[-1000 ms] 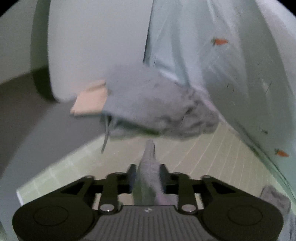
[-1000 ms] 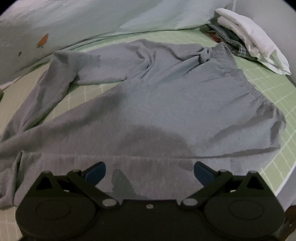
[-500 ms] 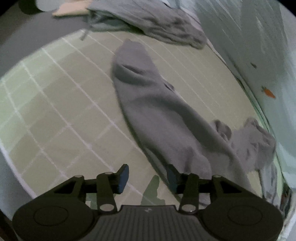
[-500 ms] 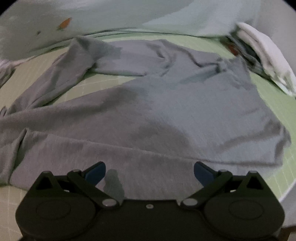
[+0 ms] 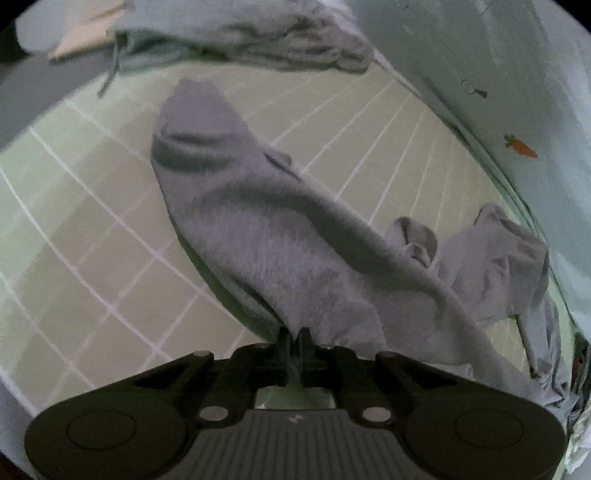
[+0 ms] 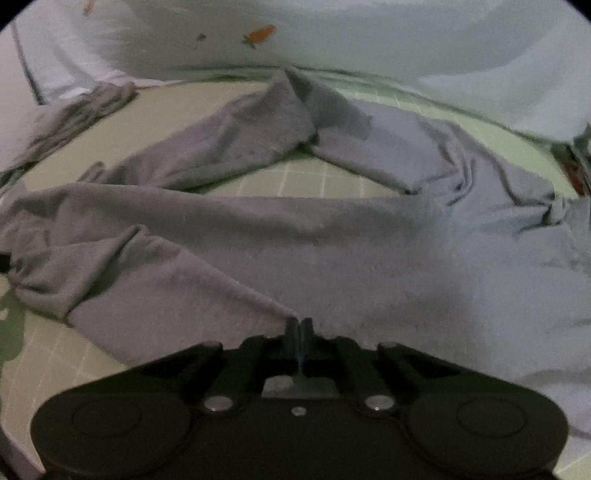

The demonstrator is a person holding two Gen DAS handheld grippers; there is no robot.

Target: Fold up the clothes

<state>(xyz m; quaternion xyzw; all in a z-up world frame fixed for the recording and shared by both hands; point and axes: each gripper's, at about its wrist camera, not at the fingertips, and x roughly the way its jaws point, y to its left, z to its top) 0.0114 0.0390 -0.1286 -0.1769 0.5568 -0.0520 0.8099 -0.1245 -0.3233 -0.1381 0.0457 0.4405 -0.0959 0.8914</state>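
Observation:
Grey sweatpants point(image 6: 332, 240) lie spread on the green gridded sheet point(image 6: 303, 177), one leg bent back at the far side and the waistband knot at the right. My right gripper point(image 6: 299, 326) is shut on a raised ridge of cloth at their near edge. In the left wrist view one grey leg point(image 5: 258, 236) runs away from me to its cuff point(image 5: 192, 110). My left gripper point(image 5: 293, 338) is shut on the near end of that leg, with the cloth bunched over the fingertips.
Another crumpled grey garment point(image 5: 288, 40) lies at the far edge of the sheet point(image 5: 85, 236), also as a heap point(image 6: 85, 107) in the right wrist view. A pale blue quilt with carrot prints point(image 5: 517, 92) rises along the side of the sheet point(image 6: 332, 33).
Both grippers were open half a second ago and have closed on the grey cloth. The left one came down and closer onto the leg; the right view shifted left and rolled.

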